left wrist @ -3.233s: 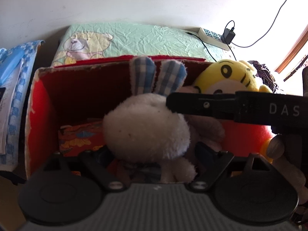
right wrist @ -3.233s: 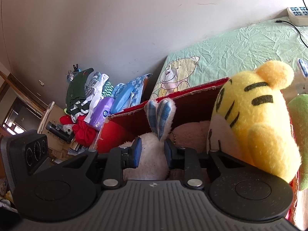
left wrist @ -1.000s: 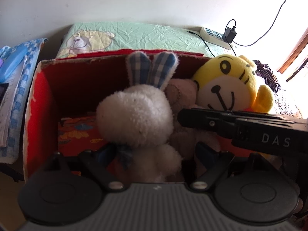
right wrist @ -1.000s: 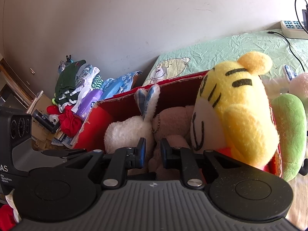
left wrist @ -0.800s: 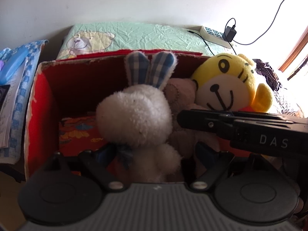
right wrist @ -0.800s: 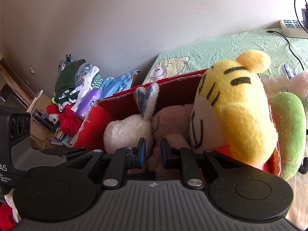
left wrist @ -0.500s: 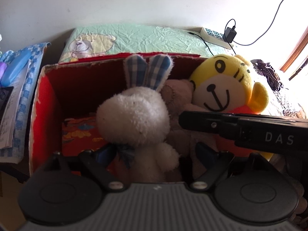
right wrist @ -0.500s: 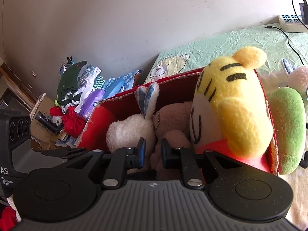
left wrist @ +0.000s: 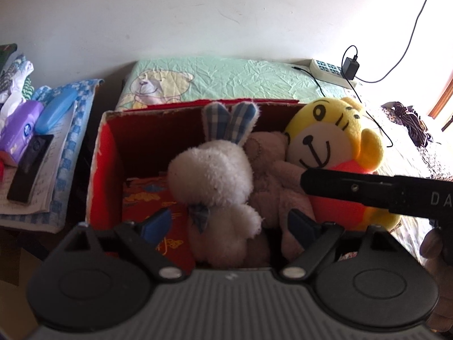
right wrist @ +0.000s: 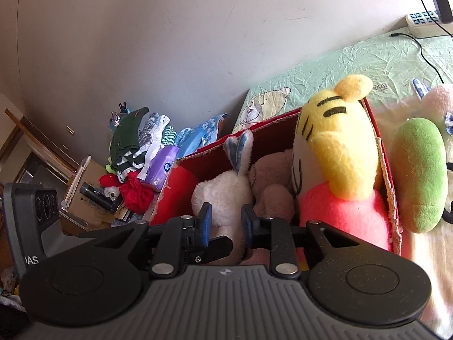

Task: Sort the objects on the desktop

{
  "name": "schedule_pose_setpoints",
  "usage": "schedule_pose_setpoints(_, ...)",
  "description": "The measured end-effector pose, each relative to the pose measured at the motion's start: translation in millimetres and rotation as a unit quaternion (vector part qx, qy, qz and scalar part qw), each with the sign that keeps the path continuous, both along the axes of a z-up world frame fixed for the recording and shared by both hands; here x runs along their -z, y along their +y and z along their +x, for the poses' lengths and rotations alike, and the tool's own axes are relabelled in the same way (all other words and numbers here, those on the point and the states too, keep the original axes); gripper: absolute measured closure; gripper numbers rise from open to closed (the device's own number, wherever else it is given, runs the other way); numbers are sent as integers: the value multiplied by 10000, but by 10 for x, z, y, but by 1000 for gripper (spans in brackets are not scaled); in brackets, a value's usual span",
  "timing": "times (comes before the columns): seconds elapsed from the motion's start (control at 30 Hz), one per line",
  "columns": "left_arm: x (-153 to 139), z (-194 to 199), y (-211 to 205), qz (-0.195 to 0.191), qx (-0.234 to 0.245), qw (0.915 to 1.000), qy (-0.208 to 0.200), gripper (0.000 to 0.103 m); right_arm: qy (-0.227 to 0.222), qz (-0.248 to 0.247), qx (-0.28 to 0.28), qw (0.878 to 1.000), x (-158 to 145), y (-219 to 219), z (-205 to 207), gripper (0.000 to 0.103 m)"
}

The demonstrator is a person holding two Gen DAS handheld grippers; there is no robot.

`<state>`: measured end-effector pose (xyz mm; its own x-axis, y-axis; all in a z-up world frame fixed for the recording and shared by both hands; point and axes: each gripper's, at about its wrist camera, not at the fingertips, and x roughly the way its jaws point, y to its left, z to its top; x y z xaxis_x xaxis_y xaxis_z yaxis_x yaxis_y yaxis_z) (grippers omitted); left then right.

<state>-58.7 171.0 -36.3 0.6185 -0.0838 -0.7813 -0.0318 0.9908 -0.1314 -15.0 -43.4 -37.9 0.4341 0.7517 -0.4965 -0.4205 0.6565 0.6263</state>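
Three plushies are packed in the red cardboard box: white bunny with checked ears, a pinkish-brown teddy wedged in the middle, and the yellow tiger at the right end. The left gripper hangs wide open in front of the bunny, with nothing pinched. The right gripper has just been spreading its jaws, with only a narrow gap so far; the bunny sits behind that gap, but the pads don't seem to press on it.

If the next toy is the green plushie lying outside the box, I'd open the right jaws much wider first and bite the thick middle, since soft fur slips. The free corner is at the left, over the orange patterned cloth.

Everything sits on a mint bear-print sheet, with a power strip by the plain wall and a clothes pile off to the side.
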Motion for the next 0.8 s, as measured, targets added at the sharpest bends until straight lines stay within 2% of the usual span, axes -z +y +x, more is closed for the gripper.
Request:
schedule_pose_setpoints(0.13, -102, -129, -94, 149, -134, 9997, -103, 15, -10, 139, -75, 9999, -36, -86, -78, 77)
schedule_pose_setpoints(0.27, -235, -245, -206, 139, -226, 9994, -230, 15, -16, 354, -196, 9992, -74, -219, -155, 77)
schedule_pose_setpoints(0.47, -504, -414, -539, 339, -151, 9974, -612, 15, -9, 775, -356, 9964, -146, -557, -258, 76)
schedule_pose_setpoints(0.63, -710, -454, -945, 318, 291, 9943, -976, 15, -90, 1085, -230, 9938, -185, -1037, -319, 76)
schedule_pose_setpoints(0.7, -748, -433, -1121, 260, 523, 9925, -1075, 15, -66, 1195, -24, 9928, -158, -1302, -316, 76)
schedule_pose_setpoints(0.8, -739, -364, -1438, 70, 979, 9886, -1140, 15, 23, 1057, 418, 9935, -51, -1682, -271, 75)
